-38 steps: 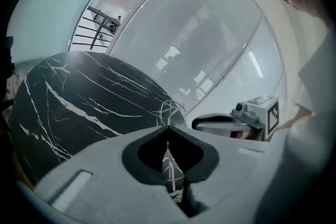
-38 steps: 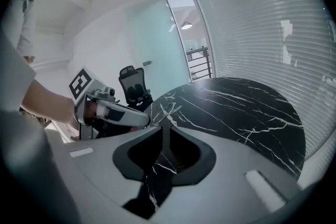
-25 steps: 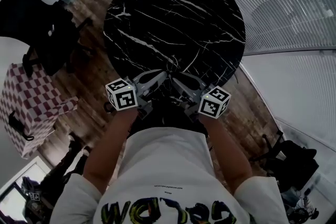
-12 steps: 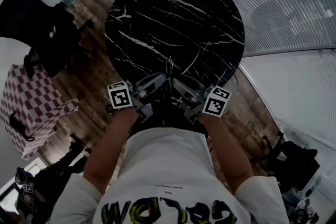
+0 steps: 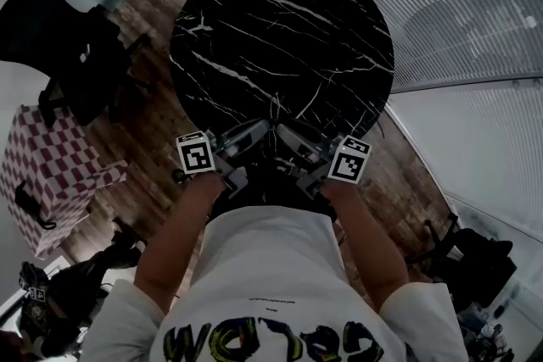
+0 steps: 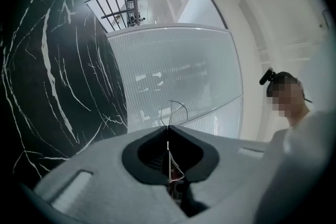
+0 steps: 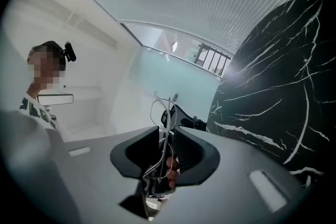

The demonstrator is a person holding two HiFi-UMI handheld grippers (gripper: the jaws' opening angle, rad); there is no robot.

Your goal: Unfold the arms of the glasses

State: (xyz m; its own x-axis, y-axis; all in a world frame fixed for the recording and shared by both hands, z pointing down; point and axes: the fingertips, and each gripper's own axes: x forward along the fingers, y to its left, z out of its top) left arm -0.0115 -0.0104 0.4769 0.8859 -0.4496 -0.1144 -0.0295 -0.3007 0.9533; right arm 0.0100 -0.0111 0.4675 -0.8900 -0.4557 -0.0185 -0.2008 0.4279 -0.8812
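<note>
Glasses (image 7: 168, 113) held between, left gripper (image 6: 168, 126) pinched shut on wire, right gripper (image 7: 167, 127) just closing onto frame

An office meeting corner: a round black marble table (image 5: 280, 38) on wood-plank floor (image 5: 157, 127), ribbed glass partition walls (image 5: 462, 4) beside it, and a black office chair (image 5: 59, 38) near the table

Thin wire-framed glasses (image 7: 166, 113) — held in mid-air, seen edge-on.
</note>
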